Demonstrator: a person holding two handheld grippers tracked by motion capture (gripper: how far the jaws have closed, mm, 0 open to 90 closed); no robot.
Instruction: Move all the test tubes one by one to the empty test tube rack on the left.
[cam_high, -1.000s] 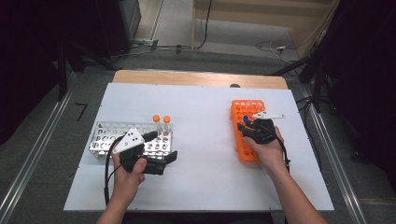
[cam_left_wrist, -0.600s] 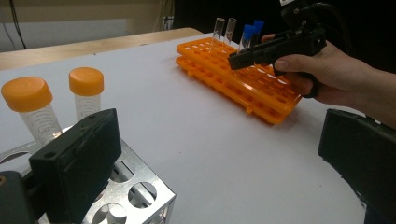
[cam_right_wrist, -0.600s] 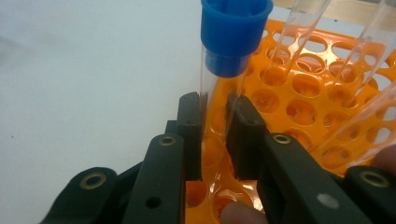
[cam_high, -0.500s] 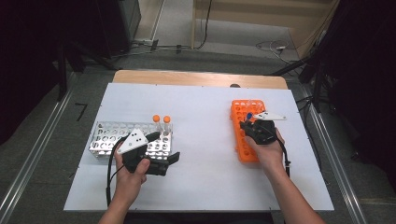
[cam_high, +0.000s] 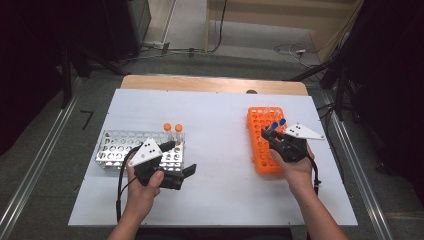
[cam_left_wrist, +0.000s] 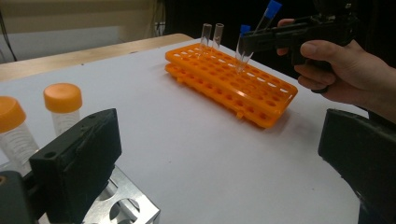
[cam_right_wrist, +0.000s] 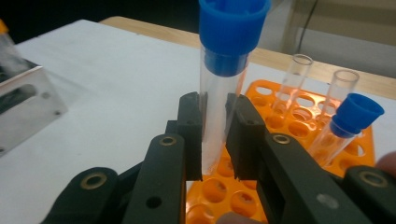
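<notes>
Up close, right hand-held gripper (cam_right_wrist: 214, 140) clamping blue-capped tube (cam_right_wrist: 224, 84), tube's tip hidden, left hand-held gripper (cam_left_wrist: 219, 154) wide.

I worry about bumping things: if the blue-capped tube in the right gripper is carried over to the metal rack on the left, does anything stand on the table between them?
Nothing visible: the white table lies bare between orange rack and metal rack. The right gripper grips the blue-capped tube.

We are seeing the metal rack (cam_high: 117, 150) lying at the table's (cam_high: 220, 195) left with two capped tubes (cam_high: 172, 134) standing at its right end, and the plastic rack (cam_high: 262, 142) lying at the right, well apart, two open tubes (cam_left_wrist: 211, 35) standing at its far end.
</notes>
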